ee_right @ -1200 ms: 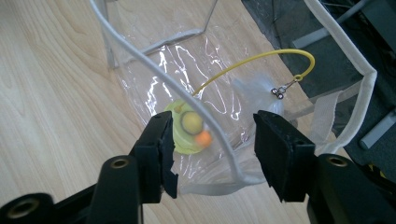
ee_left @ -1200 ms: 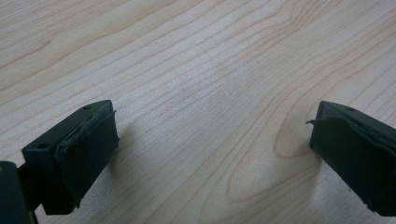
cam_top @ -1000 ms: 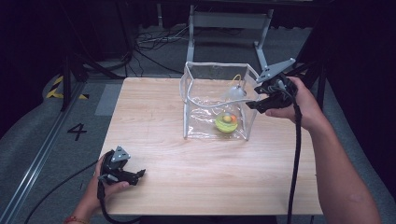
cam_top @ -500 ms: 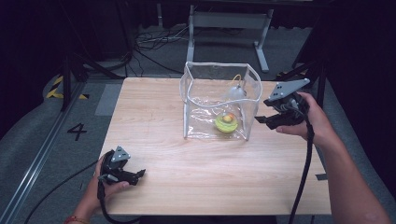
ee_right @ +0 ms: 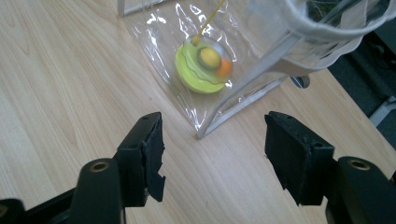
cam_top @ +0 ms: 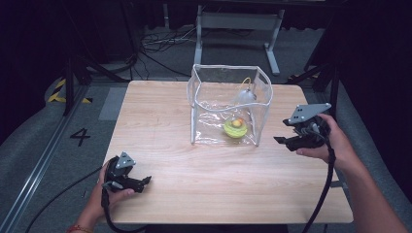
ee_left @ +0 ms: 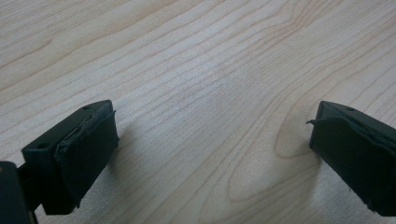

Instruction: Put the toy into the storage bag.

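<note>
A clear plastic bag [cam_top: 228,104] with white trim stands open-topped on the wooden table [cam_top: 160,121]. Inside it on the bottom lies a yellow-green round toy [cam_top: 235,127] [ee_right: 203,65] with an orange and yellow centre and a thin yellow cord. My right gripper [cam_top: 284,141] [ee_right: 212,158] hovers open just right of the bag's front corner, with nothing between its pads. My left gripper [cam_top: 143,182] [ee_left: 210,144] rests open near the table's front left, over bare wood.
The bag's bottom corner [ee_right: 201,135] lies just ahead of the right gripper's jaws. A metal stand [cam_top: 238,24] and cables [cam_top: 160,43] sit on the floor behind the table. A floor marking "4" [cam_top: 80,137] lies to the left.
My right gripper has drawn back from the bag's top right rim, moving right and toward the front of the table. The left gripper has stayed put.
</note>
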Tool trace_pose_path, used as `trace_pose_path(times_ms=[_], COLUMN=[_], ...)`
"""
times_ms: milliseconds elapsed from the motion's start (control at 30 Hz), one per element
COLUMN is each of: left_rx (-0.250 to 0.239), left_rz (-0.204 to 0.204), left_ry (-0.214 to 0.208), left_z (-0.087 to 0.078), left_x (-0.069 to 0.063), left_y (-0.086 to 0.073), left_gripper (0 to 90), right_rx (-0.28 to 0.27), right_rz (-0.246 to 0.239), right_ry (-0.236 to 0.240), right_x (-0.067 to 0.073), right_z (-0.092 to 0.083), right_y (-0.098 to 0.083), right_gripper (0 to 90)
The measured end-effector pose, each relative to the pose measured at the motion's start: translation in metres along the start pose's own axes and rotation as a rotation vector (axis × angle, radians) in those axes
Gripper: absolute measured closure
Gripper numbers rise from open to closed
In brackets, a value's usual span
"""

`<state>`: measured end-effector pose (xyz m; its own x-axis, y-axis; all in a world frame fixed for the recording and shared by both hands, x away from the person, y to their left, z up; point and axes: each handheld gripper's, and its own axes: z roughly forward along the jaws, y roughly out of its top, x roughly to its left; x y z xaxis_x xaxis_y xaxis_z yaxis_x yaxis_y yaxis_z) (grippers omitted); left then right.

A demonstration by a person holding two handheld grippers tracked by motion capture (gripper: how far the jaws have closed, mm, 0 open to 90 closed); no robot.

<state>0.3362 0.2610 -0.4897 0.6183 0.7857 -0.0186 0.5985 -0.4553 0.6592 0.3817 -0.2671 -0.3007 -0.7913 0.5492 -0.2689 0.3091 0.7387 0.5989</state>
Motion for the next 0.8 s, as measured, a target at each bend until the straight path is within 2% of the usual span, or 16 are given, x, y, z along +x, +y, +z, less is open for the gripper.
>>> trace_pose_path(times_ms=[400,533,567,633,800], left_rx=[0.000,0.000,0.001,0.000,0.001], left_rz=[-0.003,-0.003,-0.004,-0.005,-0.006], left_ry=[0.000,0.001,0.001,0.001,0.002], left_z=[0.000,0.000,0.000,0.000,0.000], left_x=[0.000,0.000,0.000,0.000,-0.001], left_y=[0.000,0.000,0.000,0.000,0.000], left_gripper=[1.4,1.4,1.4,1.4,1.4], right_rx=[0.045,0.035,0.040,0.045,0.050], right_rz=[0.020,0.033,0.028,0.033,0.066], right_ry=[-0.025,-0.021,-0.038,-0.039,-0.040], right_x=[0.011,0.014,0.015,0.017,0.024], right_z=[0.016,0.019,0.021,0.025,0.038], right_y=[-0.045,-0.057,-0.063,-0.070,-0.095], right_gripper=[34.2,33.7,33.1,33.1,32.2])
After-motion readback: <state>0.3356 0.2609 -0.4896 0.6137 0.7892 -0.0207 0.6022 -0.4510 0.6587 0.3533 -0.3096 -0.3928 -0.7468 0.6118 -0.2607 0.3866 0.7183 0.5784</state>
